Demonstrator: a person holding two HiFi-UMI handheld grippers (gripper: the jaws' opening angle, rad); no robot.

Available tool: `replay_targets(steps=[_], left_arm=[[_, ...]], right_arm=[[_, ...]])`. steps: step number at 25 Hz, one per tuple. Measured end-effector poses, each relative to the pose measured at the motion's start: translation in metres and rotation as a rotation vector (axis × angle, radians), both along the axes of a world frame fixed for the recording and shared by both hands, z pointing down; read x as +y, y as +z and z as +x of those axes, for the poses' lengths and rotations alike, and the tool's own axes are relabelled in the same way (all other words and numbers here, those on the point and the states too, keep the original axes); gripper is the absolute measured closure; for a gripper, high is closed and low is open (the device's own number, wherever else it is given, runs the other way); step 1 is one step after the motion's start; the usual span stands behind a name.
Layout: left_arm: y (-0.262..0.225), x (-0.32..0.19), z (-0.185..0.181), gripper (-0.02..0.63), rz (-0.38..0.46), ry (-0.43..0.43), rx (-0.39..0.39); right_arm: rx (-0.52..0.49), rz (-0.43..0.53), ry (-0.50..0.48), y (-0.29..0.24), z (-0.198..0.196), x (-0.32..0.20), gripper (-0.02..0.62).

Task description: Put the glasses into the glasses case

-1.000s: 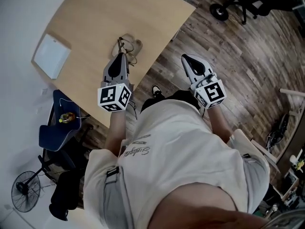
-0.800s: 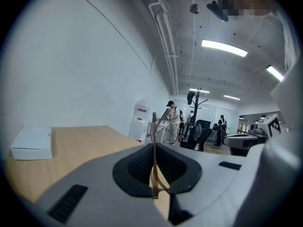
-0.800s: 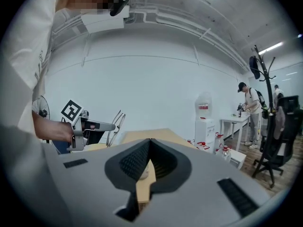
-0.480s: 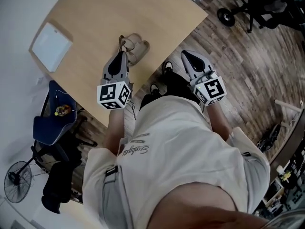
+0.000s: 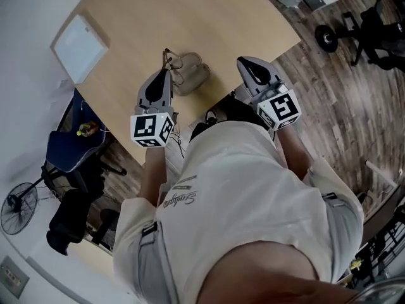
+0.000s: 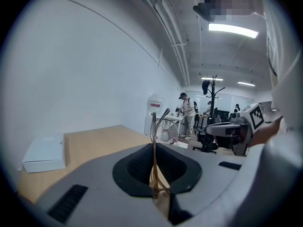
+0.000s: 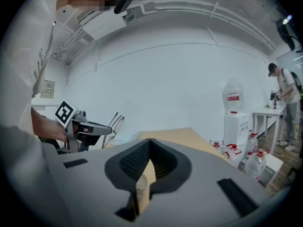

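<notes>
My left gripper (image 5: 166, 70) hangs over the tan table (image 5: 145, 18), shut on thin gold-framed glasses (image 5: 169, 58) that stick out past its tip. In the left gripper view the frame (image 6: 154, 126) stands upright, pinched between the jaws of the left gripper (image 6: 154, 144). A beige glasses case (image 5: 192, 76) lies on the table just right of that tip. My right gripper (image 5: 243, 61) is at the table's near edge, right of the case, its jaws shut with nothing held. The right gripper view shows the right gripper (image 7: 150, 141) and, at its left, the left gripper (image 7: 90, 127) with the glasses (image 7: 116, 121).
A flat white box (image 5: 80, 39) lies at the table's far left corner. Left of the table stand a blue chair (image 5: 73, 152) and a floor fan (image 5: 17, 204). An office chair (image 5: 373, 24) is on the wood floor at right. Water bottles (image 7: 258, 163) stand beyond the table.
The view has shifted so the table sits closer under both grippers. The case now lies between the two grippers, and the right gripper has reached the table edge. The left still holds the glasses.
</notes>
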State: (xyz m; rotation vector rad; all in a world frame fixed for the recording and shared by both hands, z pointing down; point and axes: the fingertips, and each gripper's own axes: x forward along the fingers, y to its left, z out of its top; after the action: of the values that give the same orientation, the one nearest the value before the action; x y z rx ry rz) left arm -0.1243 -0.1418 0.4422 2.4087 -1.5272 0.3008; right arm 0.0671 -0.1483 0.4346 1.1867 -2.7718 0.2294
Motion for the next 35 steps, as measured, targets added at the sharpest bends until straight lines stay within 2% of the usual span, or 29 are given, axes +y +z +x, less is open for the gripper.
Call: replay_targets(steps=[9,14,21,26,35], left_arm=[[0.004,-0.029,0.005,0.581,-0.032,-0.023,-0.095],[0.014,-0.032,0.005,0.581,-0.072,-0.029,-0.158],[0.028,-0.033,0.004,0.581,-0.11,-0.027,-0.236],[0.051,-0.035,0.003,0.581,-0.147,0.024,-0.259],[0.105,-0.031,-0.001,0.58,-0.248,0.183,-0.283]], right_arm=[[-0.034,-0.003,-0.151,0.011,-0.012,-0.067,0.6],[-0.042,-0.032,-0.248,0.022,-0.025,-0.083,0.6],[-0.037,-0.039,-0.336,0.035,-0.038,-0.097,0.6],[-0.018,-0.049,-0.339,0.045,-0.042,-0.103,0.6],[0.019,-0.111,-0.266,0.064,-0.05,-0.095,0.6]])
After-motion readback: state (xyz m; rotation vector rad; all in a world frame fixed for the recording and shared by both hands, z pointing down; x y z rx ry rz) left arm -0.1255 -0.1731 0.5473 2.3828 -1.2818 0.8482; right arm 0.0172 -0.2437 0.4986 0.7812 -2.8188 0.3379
